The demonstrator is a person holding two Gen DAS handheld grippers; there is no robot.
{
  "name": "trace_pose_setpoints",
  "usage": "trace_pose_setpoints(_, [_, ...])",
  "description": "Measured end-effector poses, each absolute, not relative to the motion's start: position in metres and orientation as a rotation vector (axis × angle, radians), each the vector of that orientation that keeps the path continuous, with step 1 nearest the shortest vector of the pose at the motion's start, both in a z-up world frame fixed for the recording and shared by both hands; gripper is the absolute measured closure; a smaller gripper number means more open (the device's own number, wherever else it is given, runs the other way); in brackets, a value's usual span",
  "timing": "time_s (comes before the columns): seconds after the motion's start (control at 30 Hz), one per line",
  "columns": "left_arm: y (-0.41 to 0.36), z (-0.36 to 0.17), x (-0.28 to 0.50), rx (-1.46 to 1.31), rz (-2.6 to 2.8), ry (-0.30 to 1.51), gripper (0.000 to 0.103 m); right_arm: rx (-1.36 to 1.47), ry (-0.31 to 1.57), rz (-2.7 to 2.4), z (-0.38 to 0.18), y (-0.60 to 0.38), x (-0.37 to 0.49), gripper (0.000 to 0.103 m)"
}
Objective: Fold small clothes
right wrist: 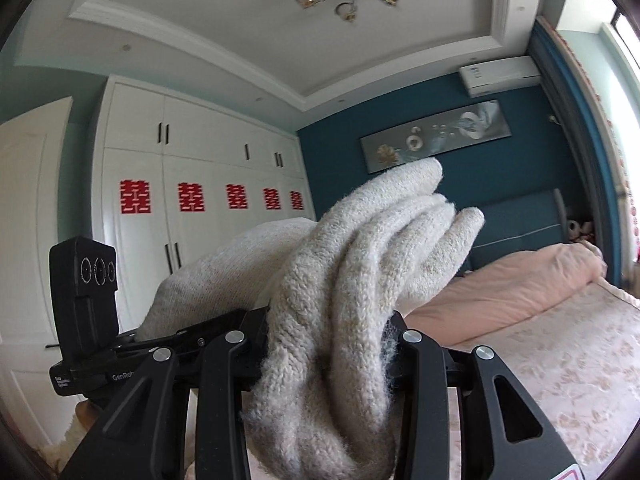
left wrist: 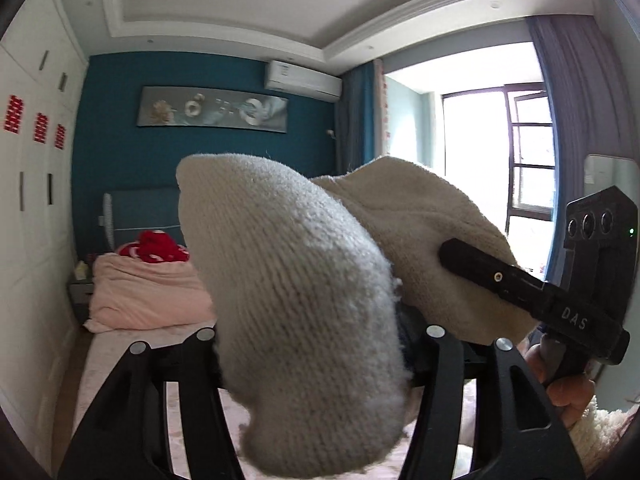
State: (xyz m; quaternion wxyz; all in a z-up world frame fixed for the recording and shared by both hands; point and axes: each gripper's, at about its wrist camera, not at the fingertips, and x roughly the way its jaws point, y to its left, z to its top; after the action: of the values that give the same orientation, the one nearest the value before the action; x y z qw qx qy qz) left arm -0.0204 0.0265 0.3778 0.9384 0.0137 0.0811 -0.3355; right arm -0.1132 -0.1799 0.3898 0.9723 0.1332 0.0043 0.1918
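While both ends are held up, entry: one knitted item raised clear of the bed.
Item: cream knit garment (left wrist: 304, 280), thick and fuzzy; which small garment it is cannot be told.
Location: in the air between the two devices, above the floral bed (right wrist: 560, 360), touching nothing else in view.
Left hand-held gripper (left wrist: 312, 344): fabric bunched between its fingers; whether the pads press on it is hidden by the cloth.
Right hand-held gripper (right wrist: 324, 344): closed on a gathered wad of the knit, several folds pinched together.
Reason for hold: judged, lifted at both ends so the cloth hangs free and can be straightened before laying it down.
Long axis: roughly level, running from one device to the other.
Pointing: rounded lobes stand up and forward, toward the blue wall (left wrist: 160, 152).
Background: pink duvet (left wrist: 144, 292); white wardrobe (right wrist: 200, 152).
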Motion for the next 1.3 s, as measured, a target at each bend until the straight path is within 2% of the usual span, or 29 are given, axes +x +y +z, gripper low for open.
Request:
trace_pose_setpoints(0.1, [0.048, 0.367, -0.008, 0.027, -0.649, 0.176, 0.047, 0.274, 0.034, 0.418, 0.378, -0.157, -0.087, 0.066])
trace_pose_setpoints(0.33, [0.099, 0.298, 0.048, -0.005, -0.606, 0.272, 0.047, 0.321, 0.173, 0.463, 0.305, -0.126, -0.011, 0.066])
trace_pose_setpoints(0.57, [0.117, 0.247, 0.096, -0.063, -0.589, 0.364, 0.047, 0.318, 0.285, 0.424, 0.256, -0.11, 0.038, 0.066])
trace_pose_setpoints(0.63, [0.121, 0.222, 0.106, -0.063, -0.569, 0.408, 0.045, 0.326, 0.364, 0.409, 0.221, -0.11, 0.051, 0.063])
trace_pose_setpoints(0.7, [0.124, 0.17, 0.119, -0.083, -0.538, 0.508, 0.036, 0.338, 0.472, 0.366, 0.162, -0.114, 0.065, 0.05])
trace_pose_setpoints(0.73, [0.125, 0.14, 0.125, -0.096, -0.51, 0.575, 0.023, 0.345, 0.545, 0.331, 0.125, -0.117, 0.071, 0.044])
trace_pose_setpoints(0.77, [0.127, 0.097, 0.13, -0.107, -0.451, 0.667, 0.017, 0.343, 0.645, 0.278, 0.08, -0.121, 0.077, 0.037])
trace_pose_setpoints(0.83, [0.133, 0.014, 0.129, -0.138, -0.352, 0.864, 0.018, 0.312, 0.825, 0.182, 0.01, -0.129, 0.079, 0.037])
trace_pose_setpoints(0.9, [0.141, -0.036, 0.118, -0.176, -0.29, 0.989, 0.02, 0.331, 0.987, 0.113, -0.046, -0.143, 0.067, 0.043])
trace_pose_setpoints(0.93, [0.147, -0.049, 0.109, -0.201, -0.271, 1.015, 0.02, 0.374, 1.002, 0.117, -0.053, -0.149, 0.06, 0.043])
trace_pose_setpoints(1.03, [0.157, -0.049, 0.099, -0.27, -0.255, 0.996, 0.015, 0.426, 0.964, 0.125, -0.046, -0.16, 0.053, 0.037])
trace_pose_setpoints(1.1, [0.163, -0.042, 0.104, -0.363, -0.262, 0.971, 0.011, 0.458, 0.97, 0.145, -0.042, -0.16, 0.067, 0.023])
trace_pose_setpoints(1.2, [0.161, -0.046, 0.122, -0.436, -0.246, 0.975, 0.008, 0.57, 1.025, 0.194, -0.059, -0.155, 0.091, 0.021])
trace_pose_setpoints(1.3, [0.161, -0.073, 0.149, -0.492, -0.182, 1.018, 0.006, 0.645, 1.104, 0.213, -0.09, -0.143, 0.11, 0.021])
